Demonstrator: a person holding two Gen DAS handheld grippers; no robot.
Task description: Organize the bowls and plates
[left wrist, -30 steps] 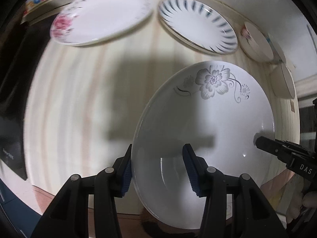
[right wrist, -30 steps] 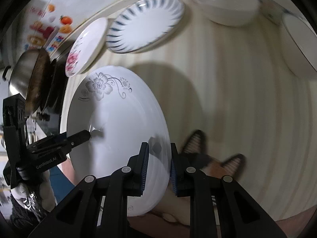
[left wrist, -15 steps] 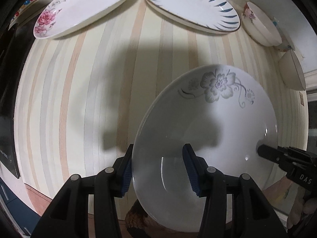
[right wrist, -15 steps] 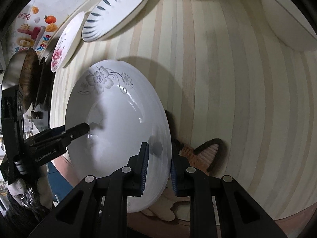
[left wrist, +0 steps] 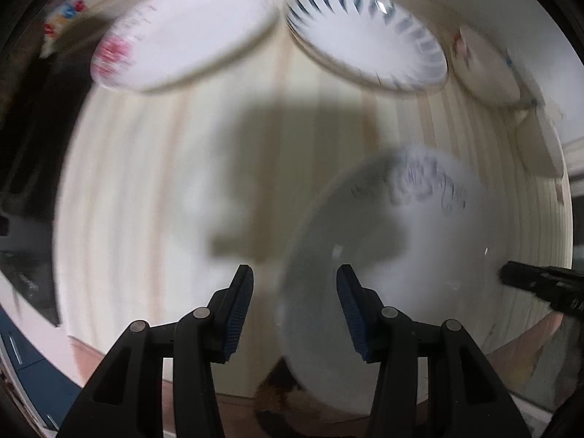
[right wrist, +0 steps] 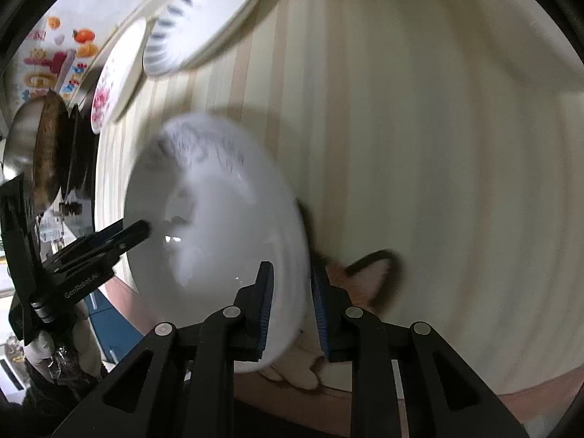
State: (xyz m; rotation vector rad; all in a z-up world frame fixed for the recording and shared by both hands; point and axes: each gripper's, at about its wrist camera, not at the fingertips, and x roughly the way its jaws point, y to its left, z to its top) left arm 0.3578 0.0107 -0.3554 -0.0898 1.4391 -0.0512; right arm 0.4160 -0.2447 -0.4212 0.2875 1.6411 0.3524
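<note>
Right tool (right wrist: pixel 288 303) clamps rim of grey-flowered plate (left wrist: pixel 401 248); left tool (left wrist: pixel 294 301) open, straddling rim. Step: carrying. Next: stack on another plate.

Motion-smeared flower print on white bowl (left wrist: pixel 401 255); bowl's near rim hidden behind right gripper (right wrist: pixel 288 308); striped plate (right wrist: pixel 204 18) cut off at top edge.

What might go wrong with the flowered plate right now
The grey-flowered plate is pinched only at its rim by the right gripper, so it may slip or tip. The left gripper straddles the opposite rim with its jaws wide, giving little backup. Moving it onward could knock the blue-striped plate.
</note>
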